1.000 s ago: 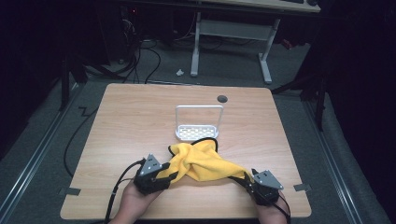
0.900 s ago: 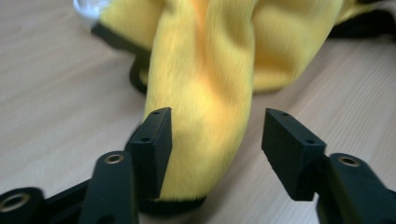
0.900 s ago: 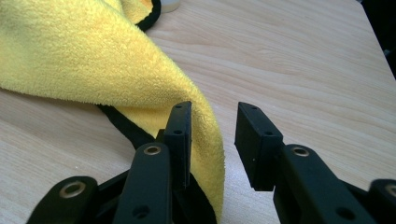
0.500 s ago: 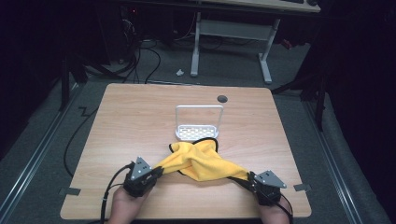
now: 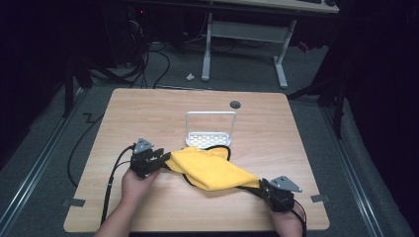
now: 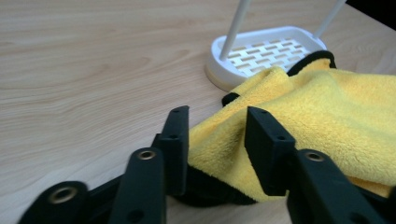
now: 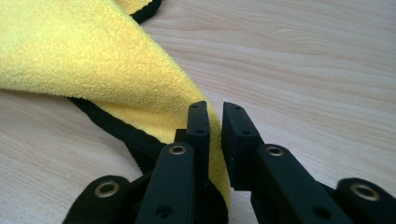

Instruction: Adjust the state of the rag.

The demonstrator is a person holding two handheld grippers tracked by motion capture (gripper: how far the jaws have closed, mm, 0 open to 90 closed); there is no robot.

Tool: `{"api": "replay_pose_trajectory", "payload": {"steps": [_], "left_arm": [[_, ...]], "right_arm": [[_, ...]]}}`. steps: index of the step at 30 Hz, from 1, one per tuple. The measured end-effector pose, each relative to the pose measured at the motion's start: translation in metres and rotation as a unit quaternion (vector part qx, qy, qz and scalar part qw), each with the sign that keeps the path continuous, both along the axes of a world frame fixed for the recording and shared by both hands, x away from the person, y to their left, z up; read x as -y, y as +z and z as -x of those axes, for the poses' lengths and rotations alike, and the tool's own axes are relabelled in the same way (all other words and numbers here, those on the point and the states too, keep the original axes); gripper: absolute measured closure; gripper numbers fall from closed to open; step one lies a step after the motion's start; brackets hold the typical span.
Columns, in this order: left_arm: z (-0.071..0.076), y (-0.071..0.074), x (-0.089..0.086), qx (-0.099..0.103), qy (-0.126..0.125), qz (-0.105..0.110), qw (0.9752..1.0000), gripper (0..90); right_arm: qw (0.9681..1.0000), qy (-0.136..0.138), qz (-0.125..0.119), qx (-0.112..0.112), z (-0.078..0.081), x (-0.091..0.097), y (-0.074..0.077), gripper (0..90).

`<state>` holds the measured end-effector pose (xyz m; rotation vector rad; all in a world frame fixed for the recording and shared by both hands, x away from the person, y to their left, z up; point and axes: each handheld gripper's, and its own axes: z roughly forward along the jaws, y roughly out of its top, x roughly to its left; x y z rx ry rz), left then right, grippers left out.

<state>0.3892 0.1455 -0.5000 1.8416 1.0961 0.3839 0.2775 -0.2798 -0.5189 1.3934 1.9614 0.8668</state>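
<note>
Cloth (image 5: 213, 168): long axis between grippers; left gripper (image 5: 157, 160) jaws just reopened, released astride corner; right gripper (image 5: 265, 190) pinching opposite corner.

- A pale wooden tabletop (image 5: 148, 113) with a small dark round hole (image 5: 235, 104) near its far edge;
- a white slotted rack (image 5: 209, 138) with a tall wire handle, standing mid-table;
- a white-legged desk (image 5: 242, 44) beyond, cables (image 5: 158, 54) trailing across the grey floor.

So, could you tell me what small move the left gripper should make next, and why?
Probably close the left gripper on the yellow cloth: its jaws have just been opening and stand apart around the cloth's black-trimmed edge, while the right gripper pinches the far corner.
</note>
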Motion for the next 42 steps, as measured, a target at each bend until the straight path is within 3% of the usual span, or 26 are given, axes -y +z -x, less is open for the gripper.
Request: {"api": "replay_pose_trajectory", "payload": {"steps": [2,3,4,6,7,8,9,12,17,18,19,20,22,23,25,27,31,35,37,40,42], "left_arm": [[0.017,0.003,-0.007,0.014,0.001,0.009,0.9999,55.9],[0.026,0.004,-0.009,0.020,-0.001,0.003,0.9998,53.7],[0.035,0.005,-0.011,0.018,-0.002,0.001,0.9998,51.6],[0.053,0.003,-0.014,0.012,-0.012,0.016,0.9997,50.8],[0.053,0.003,-0.014,0.012,-0.012,0.016,0.9997,52.0],[0.067,-0.002,-0.007,-0.011,-0.034,0.017,0.9992,54.1],[0.070,-0.006,-0.001,-0.024,-0.052,0.021,0.9981,56.1],[0.070,-0.014,0.025,-0.046,-0.084,0.013,0.9953,55.9],[0.053,-0.026,0.079,-0.062,-0.129,-0.020,0.9894,50.5],[0.053,-0.026,0.079,-0.062,-0.129,-0.020,0.9894,48.6],[0.051,-0.028,0.089,-0.057,-0.135,-0.033,0.9886,48.6],[0.049,-0.029,0.102,-0.038,-0.135,-0.076,0.9872,56.3],[0.047,-0.029,0.104,-0.044,-0.134,-0.077,0.9870,73.0],[0.049,-0.029,0.103,-0.043,-0.136,-0.078,0.9867,80.3],[0.054,-0.028,0.097,-0.036,-0.138,-0.083,0.9863,83.7],[0.062,-0.025,0.083,-0.031,-0.134,-0.074,0.9878,84.5],[0.074,-0.012,0.040,-0.033,-0.109,-0.052,0.9922,84.7],[0.081,-0.007,0.001,-0.048,-0.089,-0.053,0.9935,84.5],[0.085,-0.010,-0.011,-0.051,-0.081,-0.056,0.9938,84.3],[0.087,-0.016,-0.025,-0.064,-0.068,-0.032,0.9951,84.0],[0.087,-0.015,-0.030,-0.063,-0.064,-0.027,0.9956,83.9]], "right_arm": [[1.0000,-0.002,-0.007,-0.003,0.001,0.001,-0.001,80.5],[1.0000,0.001,-0.005,-0.002,0.001,0.001,-0.001,80.1],[1.0000,0.001,-0.004,-0.002,0.001,0.001,-0.001,80.0],[1.0000,0.003,0.000,0.000,0.001,-0.001,-0.001,79.3],[1.0000,0.003,0.000,0.000,0.001,-0.002,0.000,79.1],[1.0000,0.003,0.001,-0.001,0.002,-0.002,0.000,79.0],[1.0000,0.007,0.002,0.001,0.002,-0.003,0.001,78.7],[1.0000,0.009,0.003,0.003,0.003,-0.005,0.002,78.3],[0.9999,0.013,0.003,0.000,0.004,-0.005,0.001,77.7],[0.9999,0.013,0.001,-0.001,0.004,-0.005,0.001,77.7],[0.9999,0.013,0.001,-0.001,0.004,-0.005,0.001,77.7],[0.9999,0.013,0.000,-0.002,0.004,-0.004,0.000,77.7],[0.9999,0.015,-0.001,-0.002,0.004,-0.003,0.000,77.7],[0.9999,0.016,-0.002,-0.002,0.004,-0.004,0.000,77.7],[0.9998,0.020,-0.002,-0.001,0.004,-0.004,0.000,77.7],[0.9997,0.024,-0.005,0.003,0.005,-0.006,0.003,77.2],[0.9989,0.039,-0.023,0.014,0.010,-0.008,0.010,73.9],[0.9984,0.046,-0.029,0.018,0.015,-0.013,0.014,73.3],[0.9978,0.055,-0.033,0.018,0.014,-0.020,0.015,72.7],[0.9962,0.073,-0.046,0.012,0.010,-0.037,0.014,71.8],[0.9957,0.084,-0.039,0.008,0.002,-0.051,0.013,71.0]]}}
